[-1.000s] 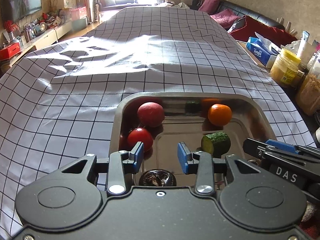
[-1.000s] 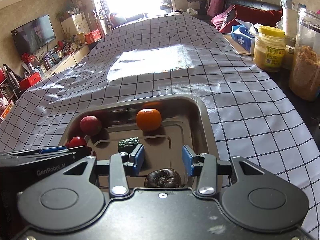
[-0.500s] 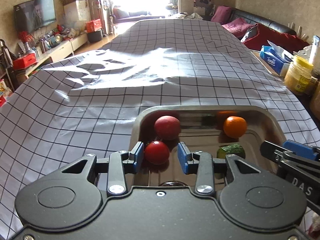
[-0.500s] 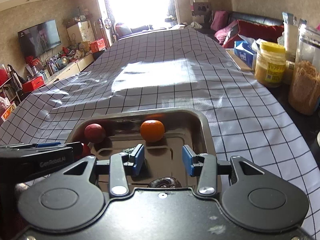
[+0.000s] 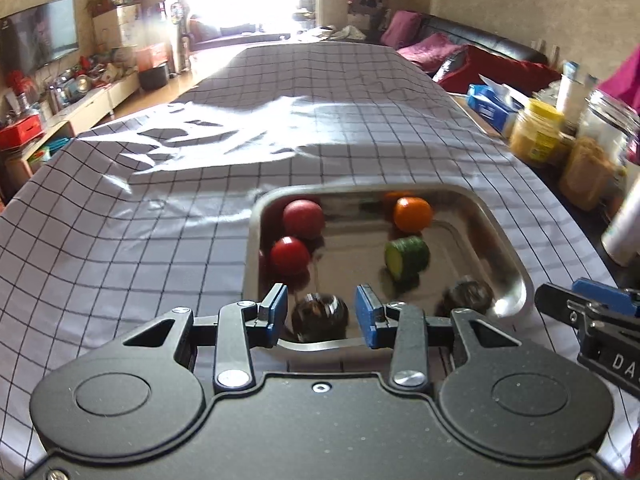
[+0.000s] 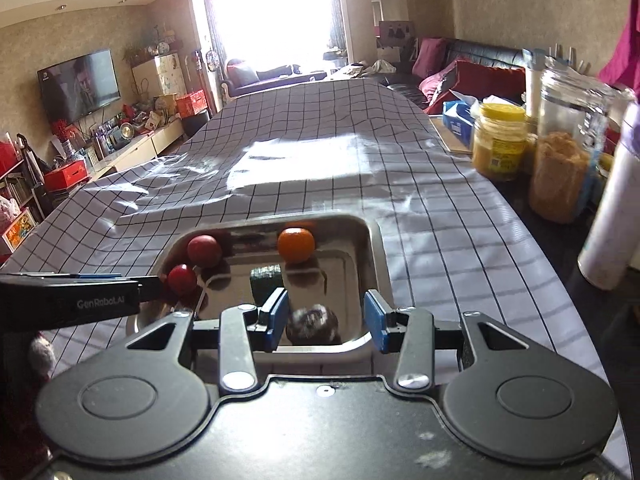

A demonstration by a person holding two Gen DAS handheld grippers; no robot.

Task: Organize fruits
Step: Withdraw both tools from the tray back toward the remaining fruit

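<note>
Fruits are gathered in a metal tray on a cloth-covered bench, with both grippers held above its near edge.

A long bench [image 5: 200,184] draped in a white black-checked cloth is seen carrying a shiny rectangular steel tray [image 5: 508,248] near its front end. Inside the tray, a dull red round fruit [image 5: 303,218] and a glossy red tomato [image 5: 289,256] are placed at the left, a round orange citrus fruit [image 5: 412,213] at the far right, a cut green cucumber piece [image 5: 407,258] just in front of it, and two dark round fruits [image 5: 318,316] at the near edge. The left gripper [image 5: 321,316] and the right gripper [image 6: 326,320] are each held with blue-padded jaws released; nothing is grasped, the pads standing apart from the dark fruit framed between them.
</note>
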